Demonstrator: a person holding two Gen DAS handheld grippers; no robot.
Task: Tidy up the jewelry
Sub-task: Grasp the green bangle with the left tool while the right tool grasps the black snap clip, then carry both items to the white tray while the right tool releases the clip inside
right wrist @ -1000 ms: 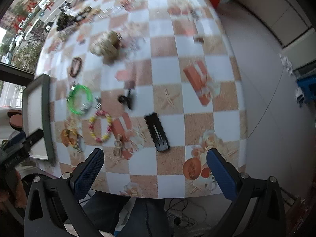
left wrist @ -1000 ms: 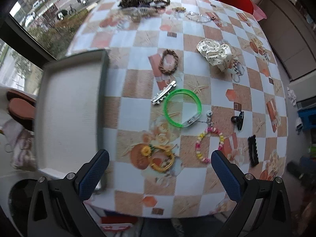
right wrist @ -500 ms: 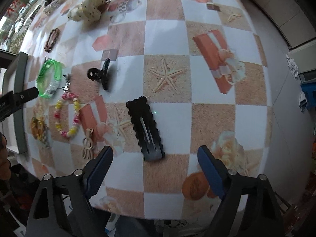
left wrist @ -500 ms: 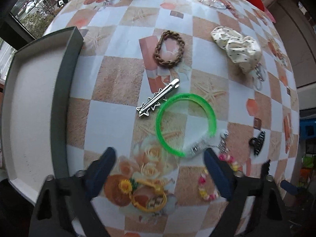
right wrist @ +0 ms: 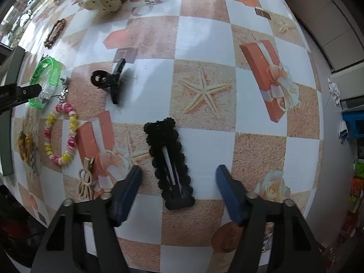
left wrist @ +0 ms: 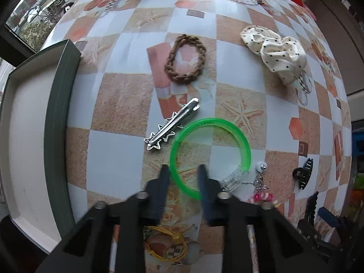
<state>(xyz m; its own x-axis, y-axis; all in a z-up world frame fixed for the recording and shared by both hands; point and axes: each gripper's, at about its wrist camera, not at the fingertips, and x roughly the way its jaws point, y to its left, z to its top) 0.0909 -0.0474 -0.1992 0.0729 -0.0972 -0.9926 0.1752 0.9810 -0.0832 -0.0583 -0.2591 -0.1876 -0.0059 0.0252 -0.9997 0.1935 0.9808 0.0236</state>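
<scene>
My left gripper (left wrist: 183,170) is low over the table with its fingers narrowed astride the near rim of the green bangle (left wrist: 236,134); the rim sits between the tips, which still stand apart. A silver star hair clip (left wrist: 173,124) lies just beyond. The green tray (left wrist: 56,113) with a white floor is at the left. My right gripper (right wrist: 178,173) is open, its fingers either side of the near end of a black scalloped snap clip (right wrist: 170,159).
A brown braided hair tie (left wrist: 185,58), white dotted scrunchie (left wrist: 275,52), black claw clip (right wrist: 109,82), pink-yellow bead bracelet (right wrist: 60,134), yellow cord bracelet (left wrist: 167,245) and beige bow clip (right wrist: 86,179) lie on the checked tablecloth. The table edge is near on the right.
Both grippers have dropped toward the table. The left jaws have narrowed around the green bangle's rim. The right gripper has closed in on the black snap clip, jaws somewhat narrower.
</scene>
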